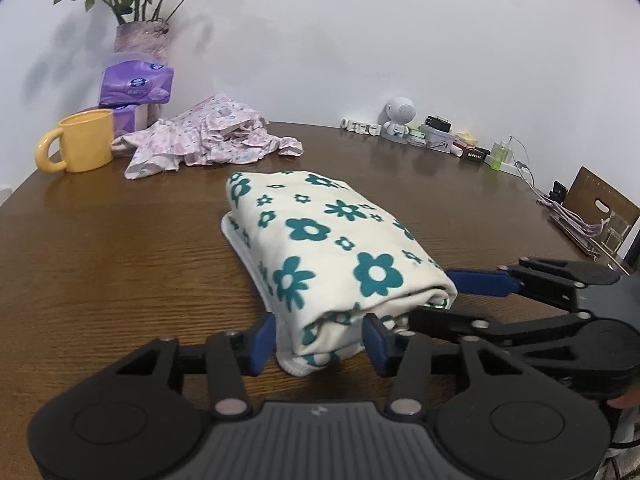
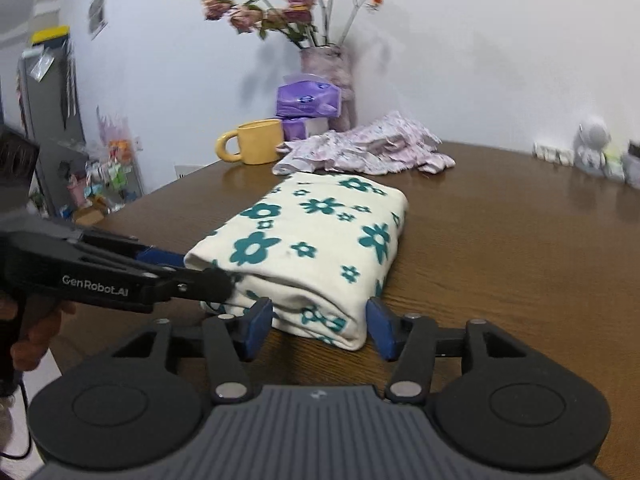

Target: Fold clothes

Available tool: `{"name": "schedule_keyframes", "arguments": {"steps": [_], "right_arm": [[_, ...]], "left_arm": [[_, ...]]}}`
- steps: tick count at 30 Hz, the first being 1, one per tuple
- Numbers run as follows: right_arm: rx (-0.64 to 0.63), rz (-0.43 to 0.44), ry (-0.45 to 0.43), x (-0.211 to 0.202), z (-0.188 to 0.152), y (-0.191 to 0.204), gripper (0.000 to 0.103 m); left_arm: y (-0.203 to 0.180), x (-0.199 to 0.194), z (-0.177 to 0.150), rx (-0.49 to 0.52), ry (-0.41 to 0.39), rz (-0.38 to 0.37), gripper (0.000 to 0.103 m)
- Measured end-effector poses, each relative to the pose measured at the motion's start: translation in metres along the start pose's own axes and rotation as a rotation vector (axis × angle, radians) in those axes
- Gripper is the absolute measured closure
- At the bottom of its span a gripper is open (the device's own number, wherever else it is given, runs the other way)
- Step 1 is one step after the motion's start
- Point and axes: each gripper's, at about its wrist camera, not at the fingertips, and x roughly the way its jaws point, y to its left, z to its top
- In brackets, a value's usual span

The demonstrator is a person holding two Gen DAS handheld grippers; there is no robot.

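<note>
Here, folded floral cloth (image 1: 332, 248) between left tool (image 1: 320, 340) fingers, touching

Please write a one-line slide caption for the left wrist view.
Both grippers, left and right, open at the near end of a folded flower-print cloth on a wooden table.
</note>
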Motion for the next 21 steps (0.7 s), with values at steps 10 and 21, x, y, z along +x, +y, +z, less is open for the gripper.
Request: {"name": "schedule_keyframes", "arguments": {"steps": [10,21], "right_arm": [[0.027,0.012,-0.007,0.001,0.001,-0.003,0.062],[0.081,0.063,-0.009,-0.015,-0.006,-0.023,0.062]], "left_arm": [[-0.004,0.01,0.003,-0.016,-0.008,0.009,0.055],[0.001,0.01,0.001,-0.04,-0.013,0.005,0.058]]}}
